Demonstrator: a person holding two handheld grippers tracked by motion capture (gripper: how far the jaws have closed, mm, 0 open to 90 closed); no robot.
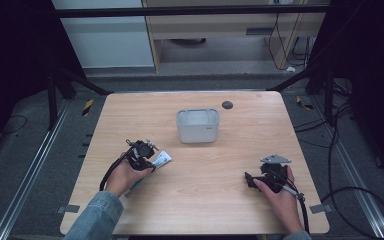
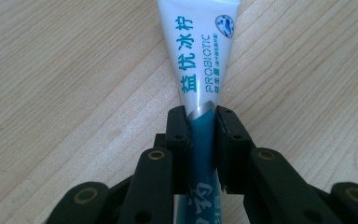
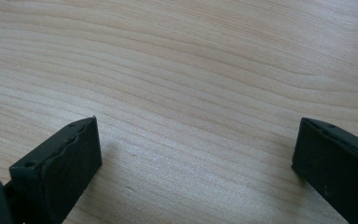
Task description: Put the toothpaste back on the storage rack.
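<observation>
tube (image 2: 200,56) lies flat on the table (image 1: 205,200), left gripper (image 2: 200,121) clamped across its teal end, likely to lift it toward the bin (image 1: 198,126); right gripper (image 3: 196,140) rests wide, empty.

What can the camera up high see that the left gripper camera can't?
High view alone: the grey tub, the right gripper with jaws apart over bare wood, both of the person's hands, and the floor around the table. Left gripper view alone: the print on the tube, reading PROBIOTIC, and the black pads pressing its teal part. Both share the tube, the left gripper shut on it, and the wooden tabletop.
</observation>
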